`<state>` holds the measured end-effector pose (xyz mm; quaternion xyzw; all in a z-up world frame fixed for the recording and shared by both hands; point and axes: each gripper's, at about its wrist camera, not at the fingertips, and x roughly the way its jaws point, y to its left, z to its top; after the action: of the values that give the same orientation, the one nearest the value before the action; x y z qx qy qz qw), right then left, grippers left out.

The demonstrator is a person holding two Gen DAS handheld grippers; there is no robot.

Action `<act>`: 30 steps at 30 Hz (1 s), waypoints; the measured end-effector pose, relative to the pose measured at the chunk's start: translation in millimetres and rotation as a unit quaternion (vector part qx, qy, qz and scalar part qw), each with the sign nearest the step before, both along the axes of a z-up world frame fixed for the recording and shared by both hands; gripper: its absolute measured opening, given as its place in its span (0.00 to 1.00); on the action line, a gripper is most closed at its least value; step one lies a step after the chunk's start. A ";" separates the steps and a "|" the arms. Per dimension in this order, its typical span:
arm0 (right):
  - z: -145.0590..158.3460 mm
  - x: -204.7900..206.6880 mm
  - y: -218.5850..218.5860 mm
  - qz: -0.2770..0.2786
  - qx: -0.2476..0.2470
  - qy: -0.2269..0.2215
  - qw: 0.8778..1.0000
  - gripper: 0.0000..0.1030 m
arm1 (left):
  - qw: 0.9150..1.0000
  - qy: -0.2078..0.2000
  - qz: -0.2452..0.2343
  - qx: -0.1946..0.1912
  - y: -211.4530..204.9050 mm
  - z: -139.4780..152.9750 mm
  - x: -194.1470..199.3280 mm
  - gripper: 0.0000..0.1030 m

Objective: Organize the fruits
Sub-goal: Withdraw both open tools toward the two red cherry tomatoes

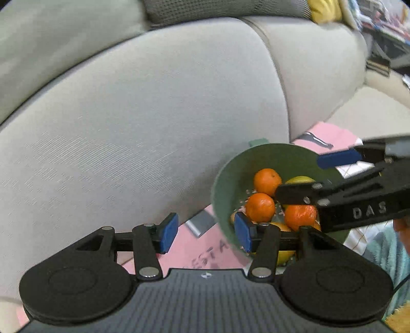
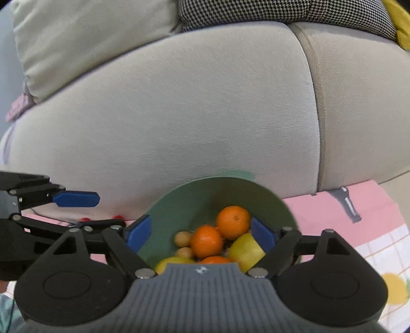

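Note:
A green colander bowl (image 1: 230, 179) (image 2: 194, 202) stands on a pink mat in front of a grey sofa. It holds several oranges (image 1: 266, 180) (image 2: 232, 222), yellow fruits (image 2: 245, 250) and small brown fruits (image 2: 182, 238). My left gripper (image 1: 206, 231) is open and empty, with its right finger over the bowl's near rim. My right gripper (image 2: 201, 234) is open and empty, held just above the fruit in the bowl. The right gripper also shows in the left wrist view (image 1: 307, 176), reaching over the bowl from the right. The left gripper shows at the left of the right wrist view (image 2: 89, 215).
The grey sofa cushions (image 1: 153, 115) (image 2: 179, 115) fill the background close behind the bowl. The pink mat (image 1: 194, 253) (image 2: 371, 220) lies under the bowl. A houndstooth cushion (image 2: 282, 12) sits on top of the sofa. A teal cloth (image 1: 389, 251) lies at the right.

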<state>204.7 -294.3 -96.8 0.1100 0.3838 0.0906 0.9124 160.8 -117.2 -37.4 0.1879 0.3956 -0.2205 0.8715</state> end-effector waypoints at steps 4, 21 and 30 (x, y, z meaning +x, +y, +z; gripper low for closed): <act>4.3 -16.2 12.5 0.005 0.002 -0.004 1.000 0.83 | 0.999 -0.011 0.032 -0.020 23.8 17.0 -14.5 0.58; 14.1 -57.1 76.5 0.040 -0.048 -0.038 0.997 0.88 | 0.985 -0.041 0.137 -0.097 101.9 32.8 -50.1 0.58; 14.2 -54.2 111.7 0.076 -0.073 -0.062 0.992 0.96 | 0.976 -0.035 0.179 -0.123 137.7 23.8 -46.1 0.58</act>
<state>150.6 -182.5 -82.6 0.0073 0.3397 0.1383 0.9303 114.7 20.5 -13.6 0.0128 0.3623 -0.1013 0.9265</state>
